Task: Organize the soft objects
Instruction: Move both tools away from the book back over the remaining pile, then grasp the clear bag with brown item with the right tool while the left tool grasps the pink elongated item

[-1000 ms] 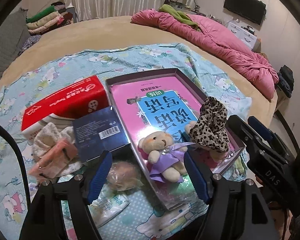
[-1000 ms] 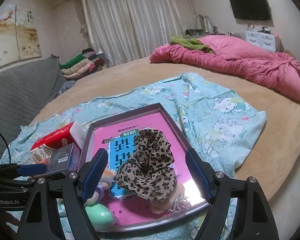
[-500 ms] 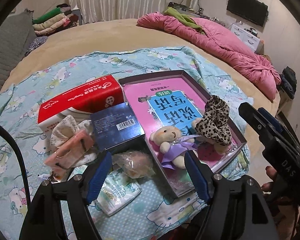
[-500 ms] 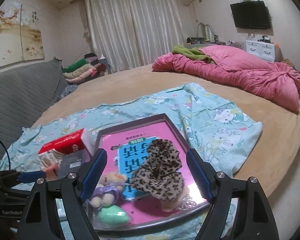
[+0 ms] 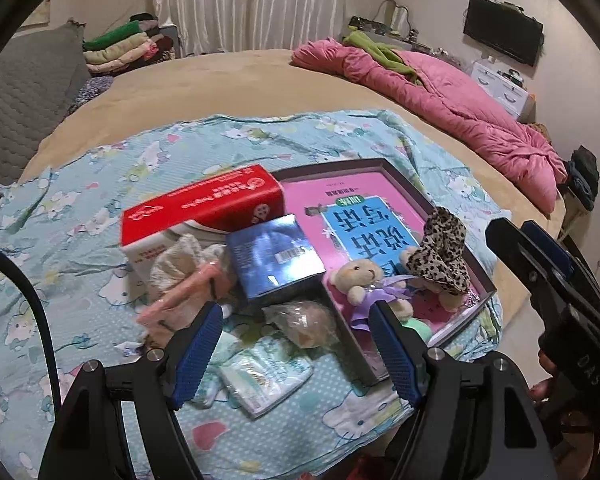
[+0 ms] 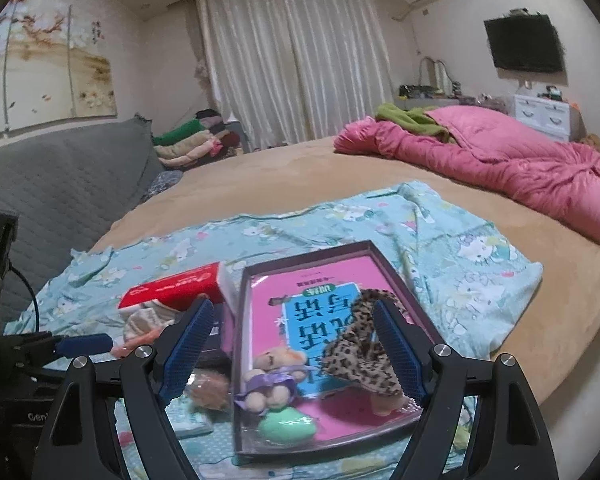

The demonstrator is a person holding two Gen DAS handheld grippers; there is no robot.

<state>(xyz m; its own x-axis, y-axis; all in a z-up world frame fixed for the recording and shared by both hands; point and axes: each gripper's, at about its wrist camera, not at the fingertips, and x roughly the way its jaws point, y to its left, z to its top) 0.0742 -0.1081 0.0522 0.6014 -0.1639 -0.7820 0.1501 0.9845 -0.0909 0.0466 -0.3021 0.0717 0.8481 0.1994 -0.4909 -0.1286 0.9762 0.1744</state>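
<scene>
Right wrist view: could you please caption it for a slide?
Open right gripper above tray holding teddy bear and leopard-print cloth.

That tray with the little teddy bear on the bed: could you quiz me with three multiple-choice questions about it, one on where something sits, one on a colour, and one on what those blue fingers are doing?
1. Where does the teddy bear sit?
A. Inside the tray, near its front end
B. On the red tissue box
C. On the pink quilt

2. What colour is the top of the tissue box left of the tray?
A. Green
B. Red
C. Yellow

3. What do the fingers of the right gripper hold?
A. The leopard-print cloth
B. The bear
C. Nothing; they stand open

Answers:
1. A, the bear lies inside the tray's rim beside the leopard-print cloth.
2. B, its top face is plain red with white lettering.
3. C, both blue pads stand wide apart in the right wrist view, pressing on nothing.
</scene>
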